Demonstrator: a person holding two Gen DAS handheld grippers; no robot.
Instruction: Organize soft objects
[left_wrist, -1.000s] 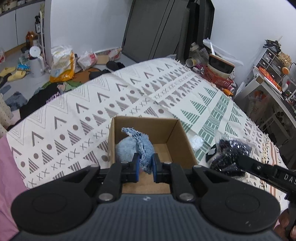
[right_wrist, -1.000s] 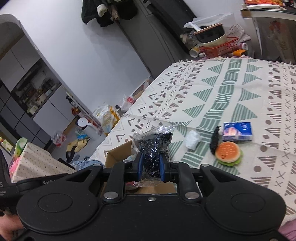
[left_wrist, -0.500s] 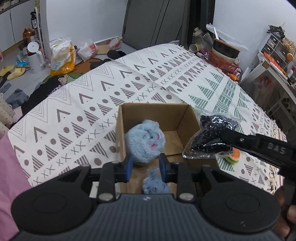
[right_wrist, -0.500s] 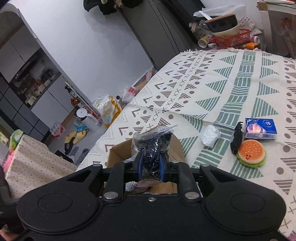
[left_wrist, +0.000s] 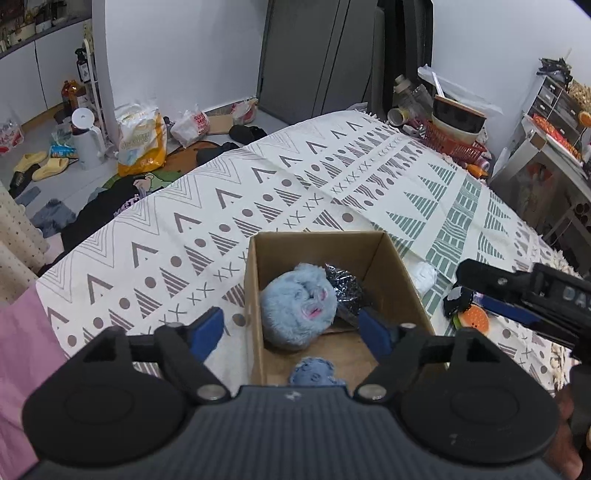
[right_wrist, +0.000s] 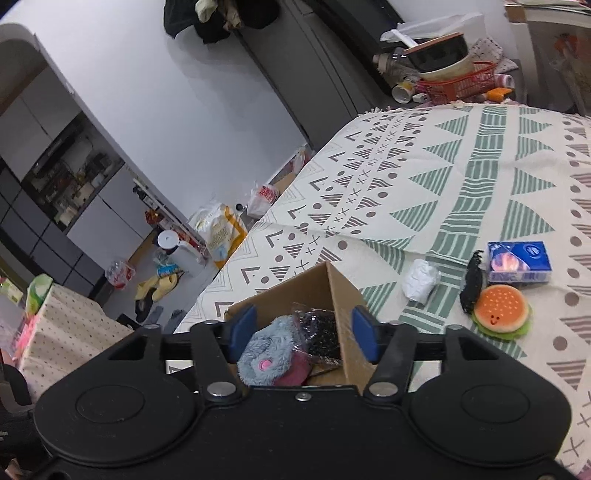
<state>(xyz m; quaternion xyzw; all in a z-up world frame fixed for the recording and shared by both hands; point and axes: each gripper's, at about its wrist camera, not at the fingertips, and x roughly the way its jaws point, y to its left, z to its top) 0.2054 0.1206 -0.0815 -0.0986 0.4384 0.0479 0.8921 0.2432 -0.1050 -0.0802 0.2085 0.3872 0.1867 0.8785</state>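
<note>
Plush toy (left_wrist: 298, 310) below left gripper (left_wrist: 291, 330)

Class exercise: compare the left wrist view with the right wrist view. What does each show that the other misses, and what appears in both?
Only the left wrist view: the right gripper seen from outside, entering at the right edge, and a small blue fabric piece on the box floor.

Only the right wrist view: the blue tissue pack on the cloth and a pink item under the plush.

Both: the cardboard box holding the blue plush toy and the black bead bag, plus the burger toy and white wad beside it.
</note>
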